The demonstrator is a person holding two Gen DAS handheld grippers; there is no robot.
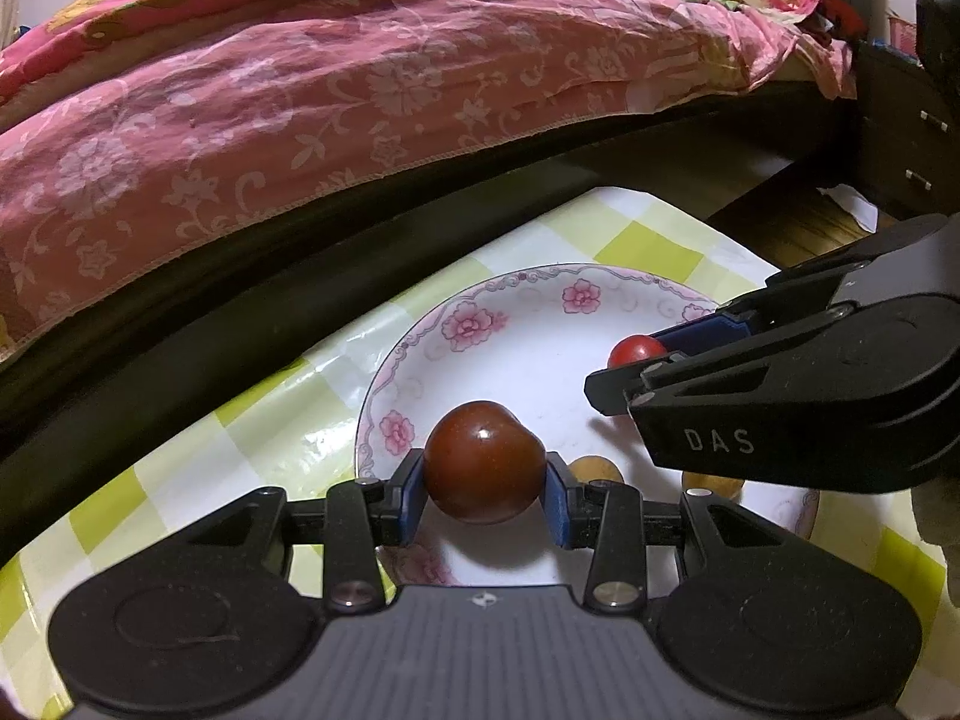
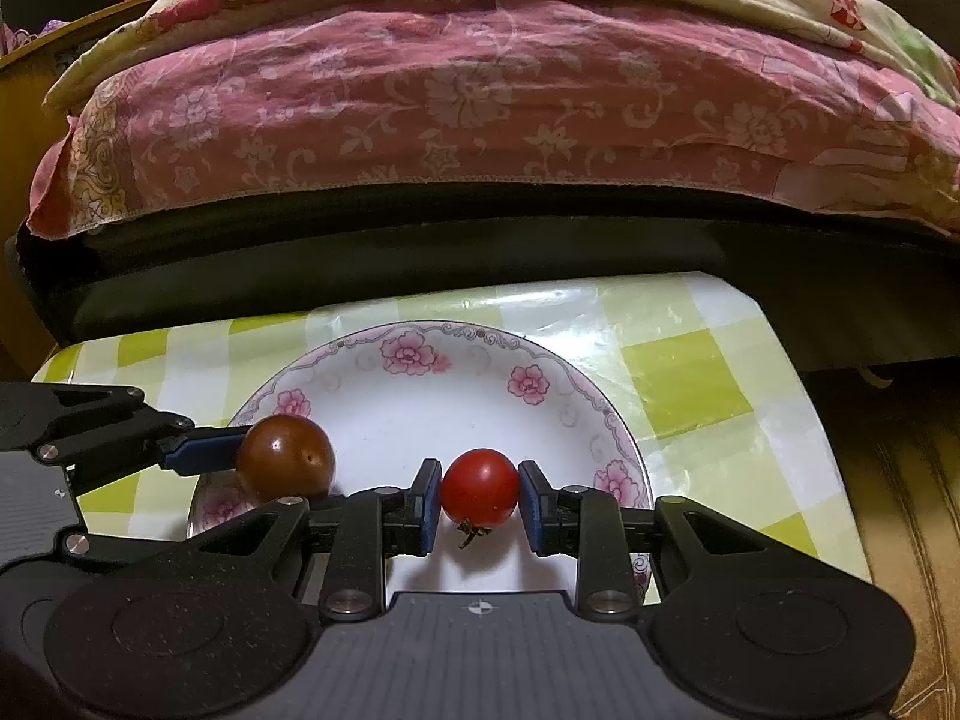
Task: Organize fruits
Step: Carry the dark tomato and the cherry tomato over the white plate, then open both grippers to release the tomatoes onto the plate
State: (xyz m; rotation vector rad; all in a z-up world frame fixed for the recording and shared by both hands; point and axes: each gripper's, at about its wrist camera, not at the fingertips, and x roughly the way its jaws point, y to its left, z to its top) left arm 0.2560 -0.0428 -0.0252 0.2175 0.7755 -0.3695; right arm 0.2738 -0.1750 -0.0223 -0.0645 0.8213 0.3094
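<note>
Brown tomato (image 1: 485, 461) clamped between left jaws, red tomato (image 2: 480, 487) between right

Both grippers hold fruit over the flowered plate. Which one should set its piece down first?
Probably the right. The right gripper holds the small red tomato over bare plate. The left gripper, with its dark brown-red tomato, hovers nearer the rim, beside tan fruit pieces.

place: home bedroom | cues: bed with pink floral quilt (image 2: 480, 114) beside checked tablecloth (image 2: 708, 384)
</note>
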